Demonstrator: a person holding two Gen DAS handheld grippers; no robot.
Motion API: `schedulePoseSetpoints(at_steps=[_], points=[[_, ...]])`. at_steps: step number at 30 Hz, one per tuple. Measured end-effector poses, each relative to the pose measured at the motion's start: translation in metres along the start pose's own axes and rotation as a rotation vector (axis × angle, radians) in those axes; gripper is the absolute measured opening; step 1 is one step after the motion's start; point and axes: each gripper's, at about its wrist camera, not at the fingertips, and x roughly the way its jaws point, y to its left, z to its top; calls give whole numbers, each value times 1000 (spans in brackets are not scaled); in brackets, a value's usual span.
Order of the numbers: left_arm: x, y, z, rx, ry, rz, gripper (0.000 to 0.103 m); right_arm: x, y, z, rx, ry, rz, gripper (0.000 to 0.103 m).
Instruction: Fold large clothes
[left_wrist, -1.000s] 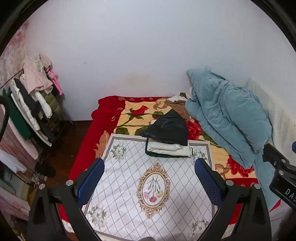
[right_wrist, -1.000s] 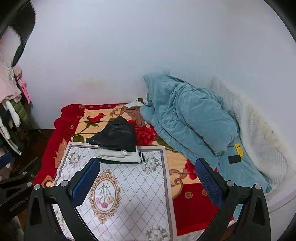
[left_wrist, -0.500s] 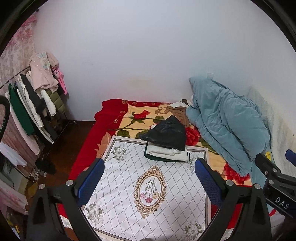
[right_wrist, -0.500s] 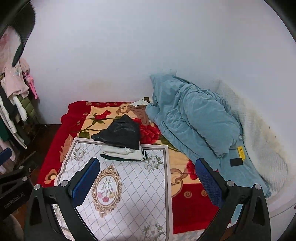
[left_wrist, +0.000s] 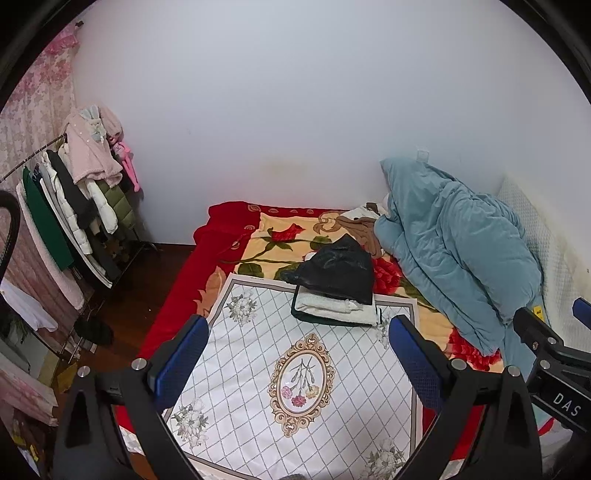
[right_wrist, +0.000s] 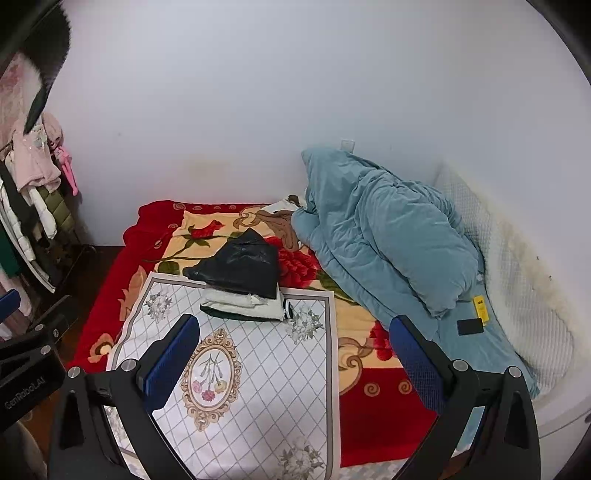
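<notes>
A stack of folded clothes lies on the far end of a white patterned cloth (left_wrist: 295, 376) (right_wrist: 251, 373) on the bed: a black garment (left_wrist: 338, 267) (right_wrist: 240, 266) on top, white (left_wrist: 334, 306) (right_wrist: 240, 301) and dark green folded pieces beneath. My left gripper (left_wrist: 299, 354) is open and empty, held above the near part of the cloth. My right gripper (right_wrist: 295, 350) is open and empty, also held back from the stack. A brown garment (left_wrist: 360, 225) lies crumpled at the bed's far end.
A bunched blue quilt (left_wrist: 454, 243) (right_wrist: 384, 236) fills the bed's right side, with a yellow item (right_wrist: 480, 308) and a black item (right_wrist: 470, 326) on it. A red floral blanket (left_wrist: 221, 236) covers the bed. A clothes rack (left_wrist: 74, 206) stands at the left by the wall.
Both grippers have pulled back and risen slightly, so the bed and stack look smaller and farther. Nothing on the bed has moved.
</notes>
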Motion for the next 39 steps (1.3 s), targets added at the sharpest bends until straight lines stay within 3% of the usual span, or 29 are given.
schedulePoseSetpoints(at_steps=[39], points=[[-6,8,3,-3,3,-21,100,-7,3,3,-4,-9,5,103]])
